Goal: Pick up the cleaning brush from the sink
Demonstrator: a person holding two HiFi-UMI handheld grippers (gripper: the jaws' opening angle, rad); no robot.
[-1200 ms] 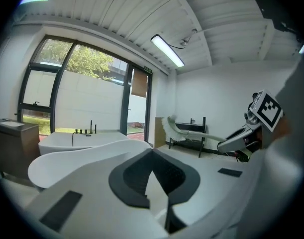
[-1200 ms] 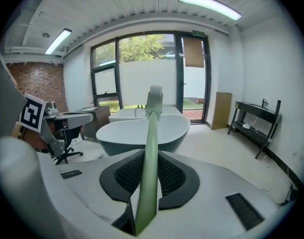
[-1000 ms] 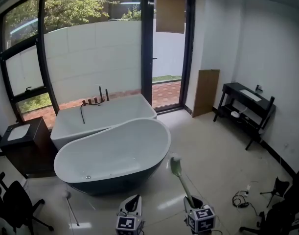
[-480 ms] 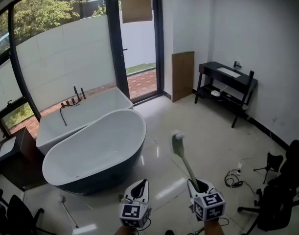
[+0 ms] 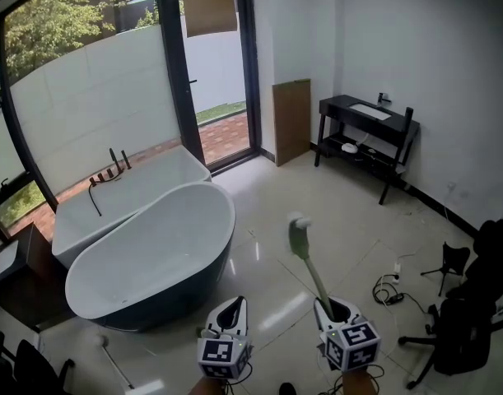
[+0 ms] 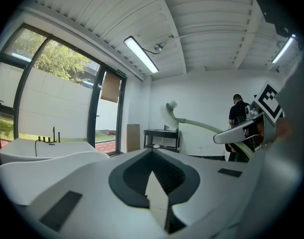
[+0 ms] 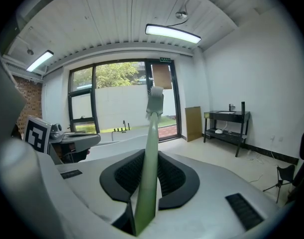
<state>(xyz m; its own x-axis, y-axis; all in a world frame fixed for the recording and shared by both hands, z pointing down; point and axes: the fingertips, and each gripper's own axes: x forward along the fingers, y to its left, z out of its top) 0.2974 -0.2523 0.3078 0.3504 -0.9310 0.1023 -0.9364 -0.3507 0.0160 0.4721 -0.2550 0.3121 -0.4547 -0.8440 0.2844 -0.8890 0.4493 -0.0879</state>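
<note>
the big shiny floor [image 5: 350,220] lies wide open ahead, with the round tub [image 5: 152,253] along its left edge and the black table [image 5: 362,130] by the far right wall. the right gripper [image 5: 332,309] pinches the bottom end of the cleaning brush [image 5: 309,266], and the left gripper [image 5: 232,307] beside it has its jaws pressed together on nothing. the brush is up in the air over the floor, its long handle pointing up and away, leaning a bit left, with the head [image 5: 298,235] at the far end.
</note>
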